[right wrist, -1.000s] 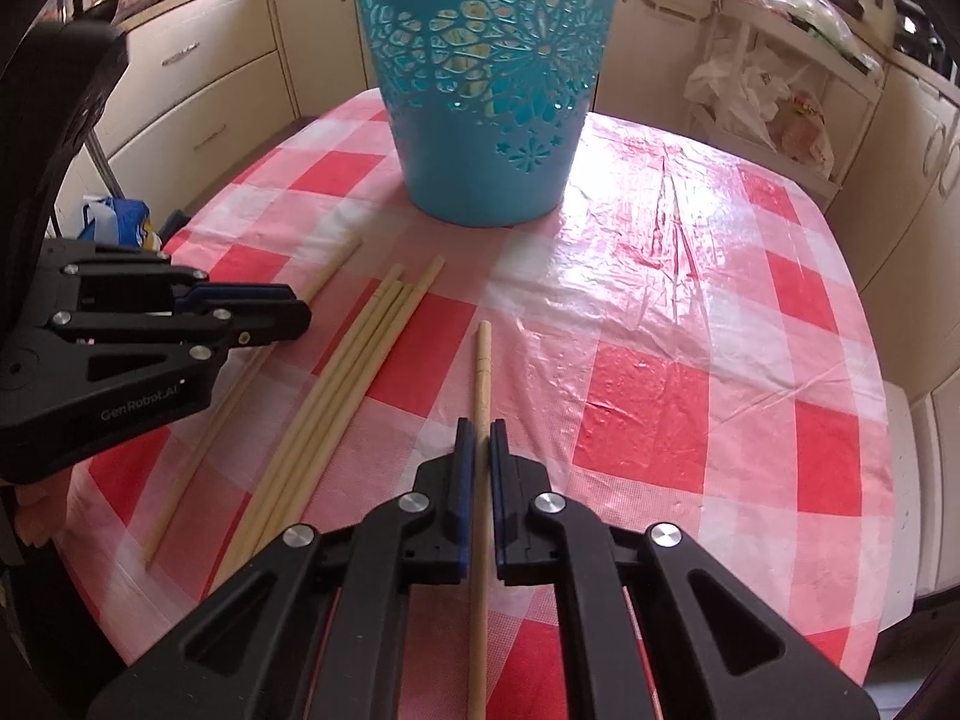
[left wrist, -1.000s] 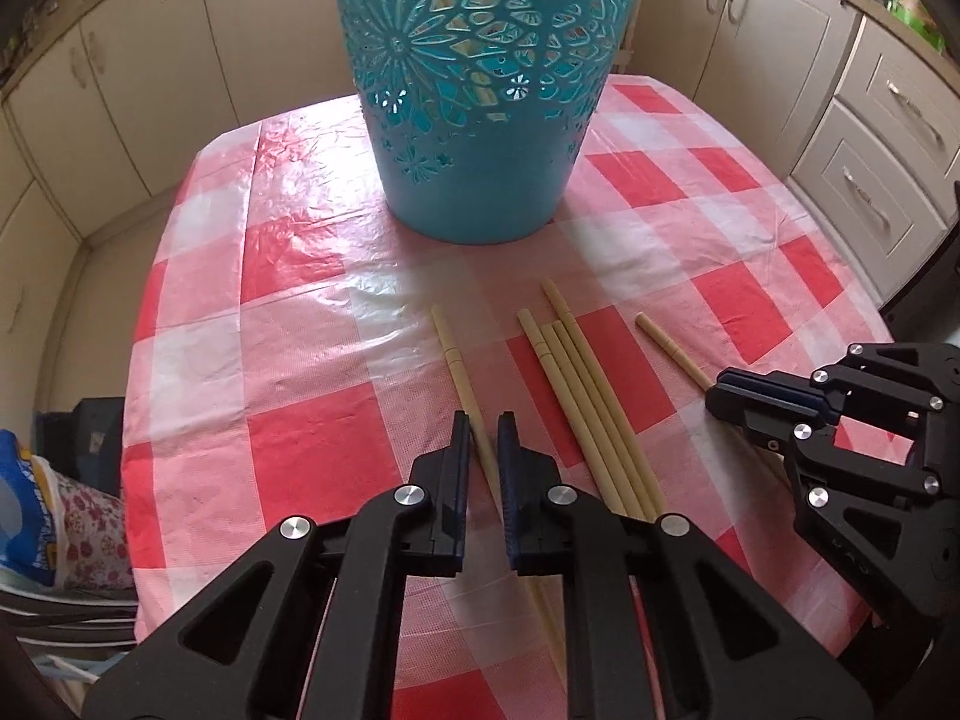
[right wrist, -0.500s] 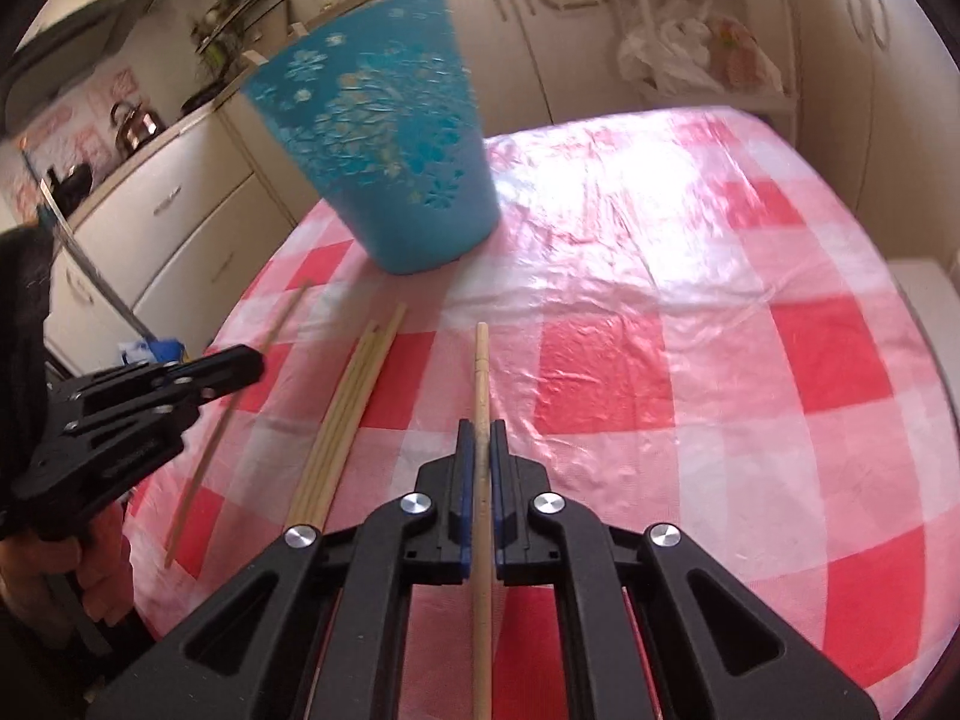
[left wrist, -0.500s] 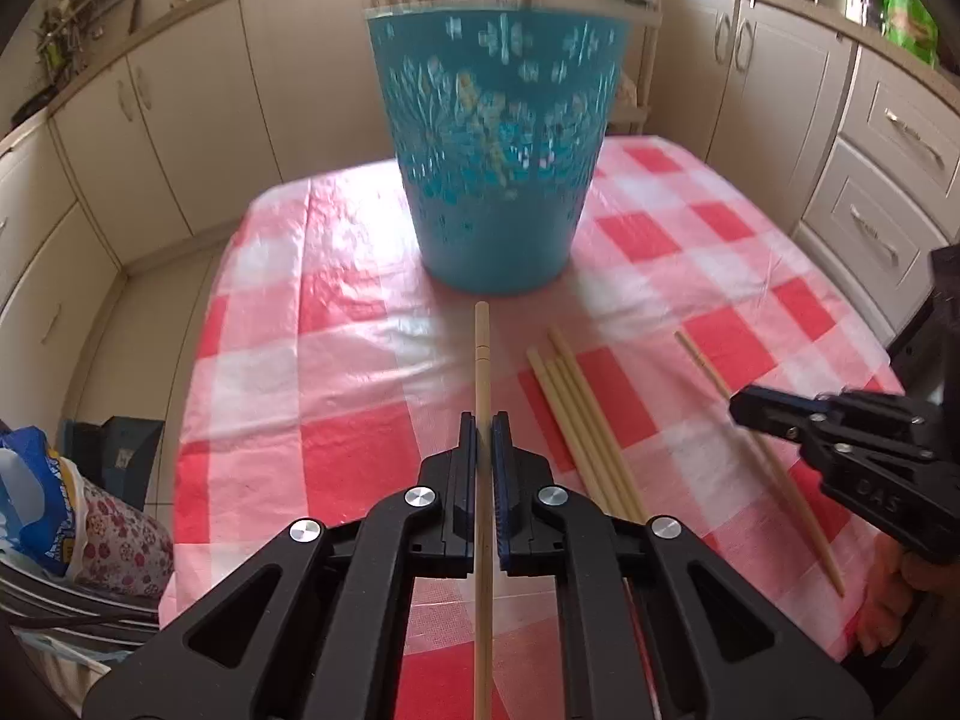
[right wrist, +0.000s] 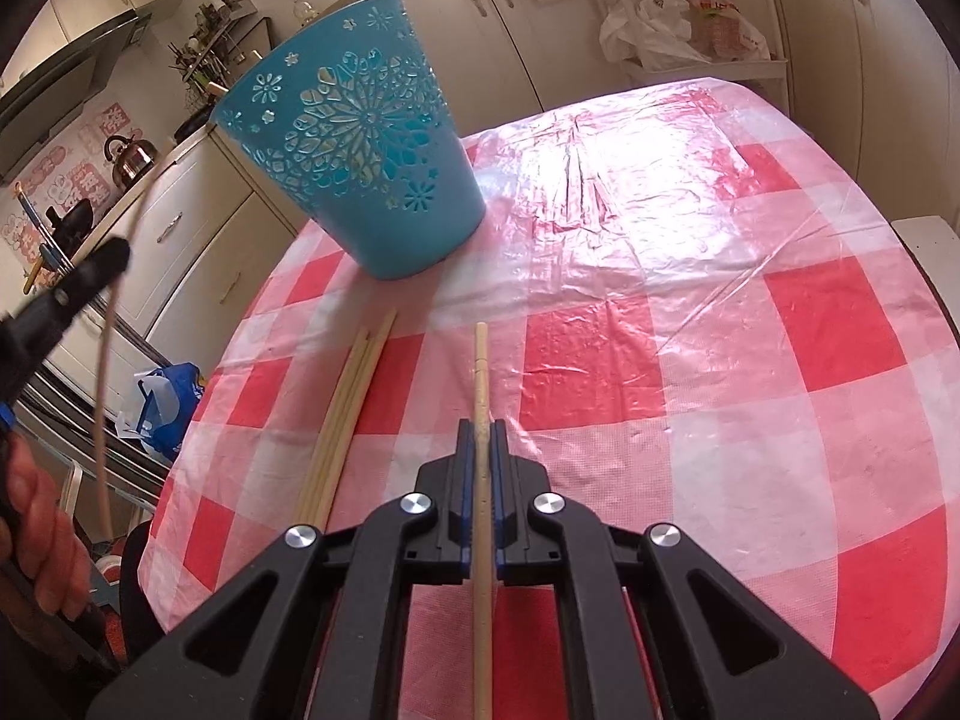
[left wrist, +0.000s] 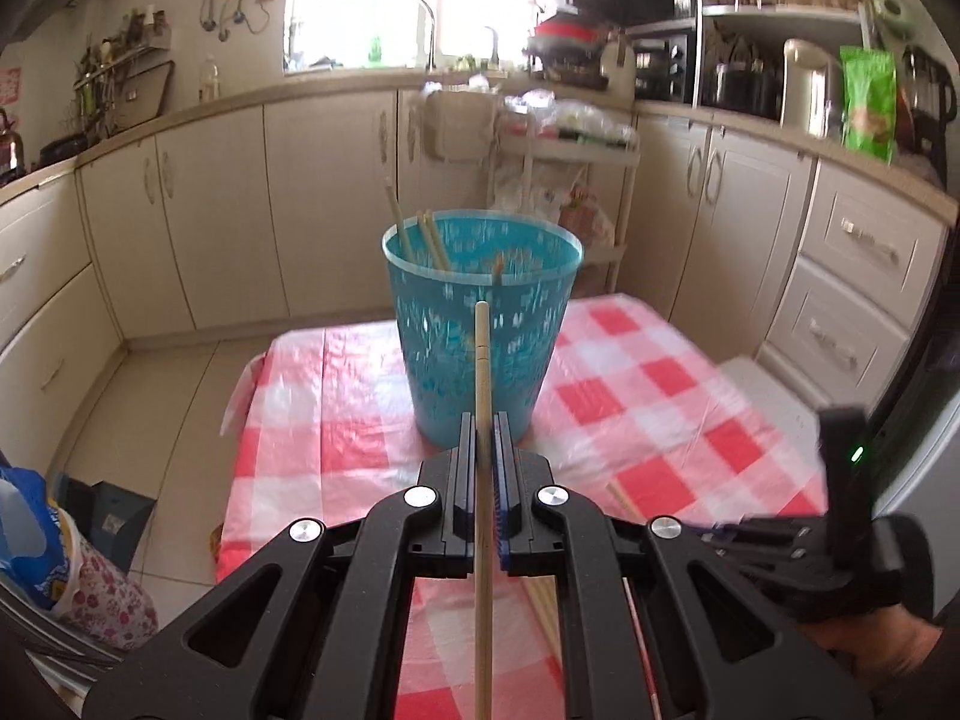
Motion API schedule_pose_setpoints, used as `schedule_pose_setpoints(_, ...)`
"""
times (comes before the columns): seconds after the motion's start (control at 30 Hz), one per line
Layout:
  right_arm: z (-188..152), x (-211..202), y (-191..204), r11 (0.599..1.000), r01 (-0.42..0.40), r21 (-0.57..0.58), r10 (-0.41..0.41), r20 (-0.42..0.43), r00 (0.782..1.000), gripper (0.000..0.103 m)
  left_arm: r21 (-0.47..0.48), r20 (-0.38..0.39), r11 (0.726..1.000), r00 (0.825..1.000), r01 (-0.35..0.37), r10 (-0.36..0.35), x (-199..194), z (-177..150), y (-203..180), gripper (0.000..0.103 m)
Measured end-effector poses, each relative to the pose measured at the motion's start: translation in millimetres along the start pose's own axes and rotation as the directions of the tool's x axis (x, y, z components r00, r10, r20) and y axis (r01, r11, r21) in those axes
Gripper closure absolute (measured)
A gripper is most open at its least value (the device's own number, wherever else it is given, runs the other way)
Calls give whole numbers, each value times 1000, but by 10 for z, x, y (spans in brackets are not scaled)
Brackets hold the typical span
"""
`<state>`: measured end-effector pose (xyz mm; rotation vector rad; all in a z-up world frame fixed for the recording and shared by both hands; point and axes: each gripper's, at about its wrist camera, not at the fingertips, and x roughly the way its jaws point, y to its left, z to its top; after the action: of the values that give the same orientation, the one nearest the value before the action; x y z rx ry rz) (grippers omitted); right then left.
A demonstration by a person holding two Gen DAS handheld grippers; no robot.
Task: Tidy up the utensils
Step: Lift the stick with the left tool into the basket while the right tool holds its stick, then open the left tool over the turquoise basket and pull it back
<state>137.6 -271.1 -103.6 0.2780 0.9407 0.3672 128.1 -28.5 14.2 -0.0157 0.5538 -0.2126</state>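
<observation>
The left gripper [left wrist: 483, 450] is clenched on a single wooden chopstick [left wrist: 482, 480], which runs straight out between its blue-edged pads toward a teal bucket [left wrist: 480, 330] standing on the table [left wrist: 660, 396]. The chopstick's far end shows in front of the bucket's wall, below the rim. Inside the bucket several more chopsticks [left wrist: 420, 240] lean against the far-left side of the rim, their ends poking above it. The table wears a red-and-white checked cloth under a clear plastic sheet. The right gripper [right wrist: 482, 456] is likewise clamped on its own chopstick [right wrist: 481, 408], held over the cloth and pointing toward the middle of the table. Just to the left of it in the right wrist view, a small bundle of loose chopsticks [right wrist: 345, 414] lies flat on the cloth, side by side and touching, angled toward the bucket's base. At the left edge of that view a person's hand [right wrist: 36, 528] grips the handle of the other gripper, whose chopstick shows as a blurred, curved streak. Cream kitchen cabinets [left wrist: 198, 228] surround the table.
</observation>
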Motion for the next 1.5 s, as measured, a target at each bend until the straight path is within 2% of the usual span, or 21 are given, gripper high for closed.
schedule_pose_setpoints(0.17, 1, 4, -25, 1000, -2, 2, 2, 2, 1000, 97, -110, 154, 992, 987, 58, -40, -266, 323, 263, 98)
schedule_pose_setpoints(0.43, -3, 12, -36, 1000, -9, 3, 9, 2, 1000, 97, -191, 350, 975, 936, 113, -40, -447, 899, 538, 98)
schedule_pose_setpoints(0.6, -4, 11, -38, 1000, -14, 2, 14, 1, 1000, 97, -211, 407, 963, 911, 168, -70, -286, 1221, 583, 98)
schedule_pose_setpoints(0.77, -3, 17, -41, 1000, -18, 4, 18, -2, 1000, 97, -236, 441, 956, 896, 173, -53, -50, 1473, 557, 98)
schedule_pose_setpoints(1.1, -1, 36, -52, 1000, -27, 9, 27, -15, 1000, 97, -265, 428, 957, 904, 121, 4, 598, 1593, 519, 98)
schedule_pose_setpoints(1.2, 3, 44, -61, 999, -30, 12, 30, -20, 999, 97, -265, 426, 961, 904, 81, 41, 790, 1596, 502, 98)
schedule_pose_setpoints(1.5, 6, 50, -74, 999, -35, 20, 35, -25, 999, 97, -235, 347, 972, 935, 4, 80, 1205, 1216, 449, 98)
